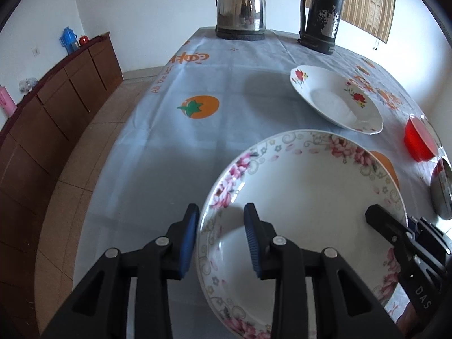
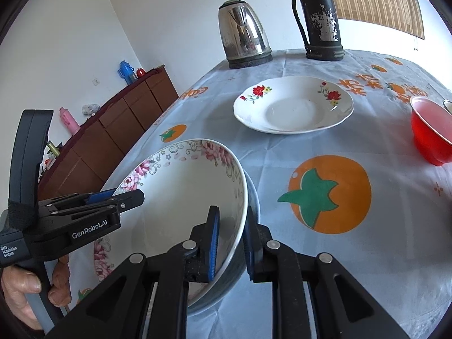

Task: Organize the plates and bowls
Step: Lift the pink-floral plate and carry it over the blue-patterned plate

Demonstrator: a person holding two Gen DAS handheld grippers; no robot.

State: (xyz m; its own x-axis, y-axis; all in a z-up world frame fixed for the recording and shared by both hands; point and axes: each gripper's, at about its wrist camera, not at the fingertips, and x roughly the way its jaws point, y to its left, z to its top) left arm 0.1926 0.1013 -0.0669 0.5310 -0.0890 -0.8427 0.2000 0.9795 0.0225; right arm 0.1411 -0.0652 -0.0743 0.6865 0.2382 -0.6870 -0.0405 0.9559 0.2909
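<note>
Plates are spread over a table covered by a pale blue cloth printed with orange fruit. The large white plate with a pink floral rim is held at two opposite edges, tilted, near the close end of the table. Its left rim is straddled by the left gripper, whose blue pads stand a little apart on either side of the rim; whether they press on it cannot be told. Its right rim is clamped between the nearly closed pads of the right gripper, one pad inside the plate and one beneath it. A hand is seen around the left gripper's handle. Farther back, a smaller white scalloped plate with red flowers lies flat on the cloth, well apart from the held plate. A red bowl sits at the right edge, and a steel kettle and a worn dark flask stand at the far end
</note>
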